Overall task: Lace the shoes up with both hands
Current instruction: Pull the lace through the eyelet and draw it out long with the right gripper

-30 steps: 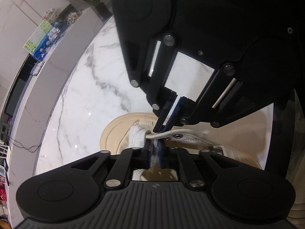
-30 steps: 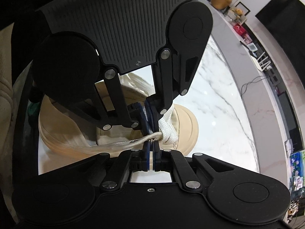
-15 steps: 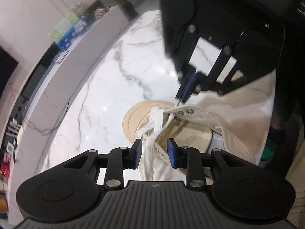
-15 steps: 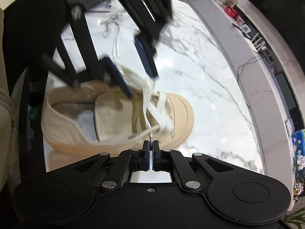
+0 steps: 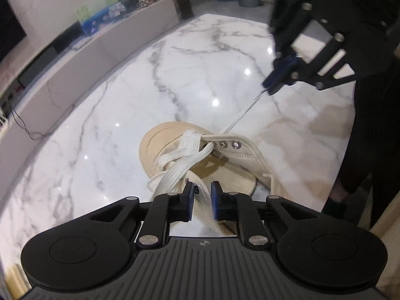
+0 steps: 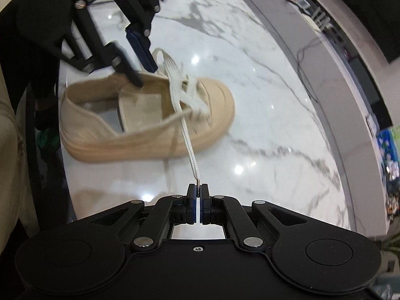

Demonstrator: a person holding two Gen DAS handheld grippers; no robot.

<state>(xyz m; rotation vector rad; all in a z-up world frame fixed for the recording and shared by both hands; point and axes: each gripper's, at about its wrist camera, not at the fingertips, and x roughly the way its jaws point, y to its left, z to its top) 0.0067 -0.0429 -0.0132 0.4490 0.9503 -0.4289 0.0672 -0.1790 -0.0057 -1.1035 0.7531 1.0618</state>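
Lacing, mid-step: our right gripper (image 6: 198,195) clamps the lace (image 6: 186,135) tip taut from the shoe (image 6: 140,122); left gripper (image 5: 202,201) closing, nothing pinched; next, the following eyelet (image 5: 235,144).

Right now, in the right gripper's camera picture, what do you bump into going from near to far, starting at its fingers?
right gripper pinching the lace tip → white lace stretched tight → beige shoe → left gripper, jaws closing, above the shoe.
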